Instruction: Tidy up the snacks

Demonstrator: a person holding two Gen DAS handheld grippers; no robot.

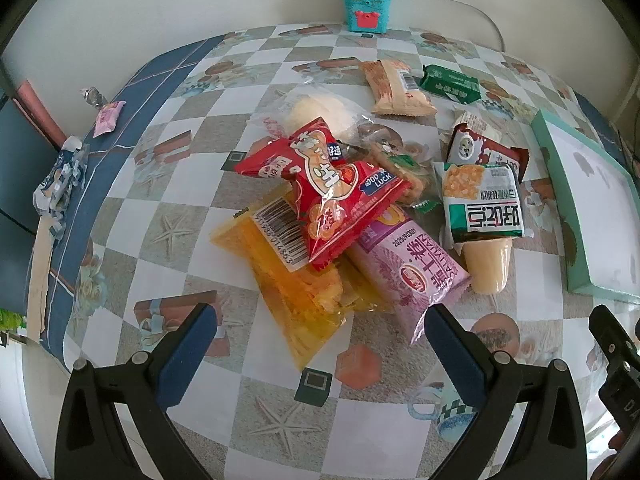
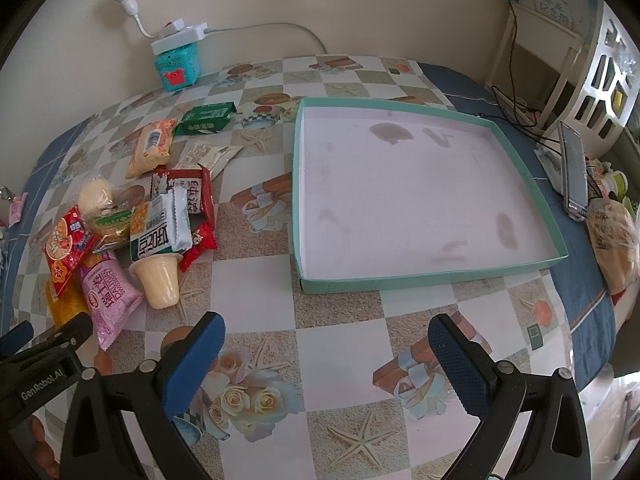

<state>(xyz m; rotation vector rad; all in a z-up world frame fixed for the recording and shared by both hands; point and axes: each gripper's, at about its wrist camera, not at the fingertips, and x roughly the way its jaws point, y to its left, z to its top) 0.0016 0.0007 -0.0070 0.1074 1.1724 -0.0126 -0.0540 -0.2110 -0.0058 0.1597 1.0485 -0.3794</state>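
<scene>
- While the snacks lie heaped on the checked tablecloth (image 2: 340, 320), the teal-rimmed tray (image 2: 420, 278) to their right holds nothing but stains on its pale floor
- Left gripper (image 1: 320, 332): fingers wide apart, gripping nothing, poised just short of the yellow packet (image 1: 296, 280) and the purple packet (image 1: 416, 272); a red packet (image 1: 332, 200) lies across both
- Right gripper (image 2: 326, 344): fingers apart and empty, over bare cloth near the tray's front wall
- A cream jelly cup (image 2: 158, 280) lies tipped beside a green-and-white packet (image 2: 158, 228); an orange packet (image 2: 152, 148) and a green packet (image 2: 206, 118) lie apart behind the heap
- A teal toy box (image 2: 178, 66) stands at the wall with a white power strip (image 2: 180, 36) on top
</scene>
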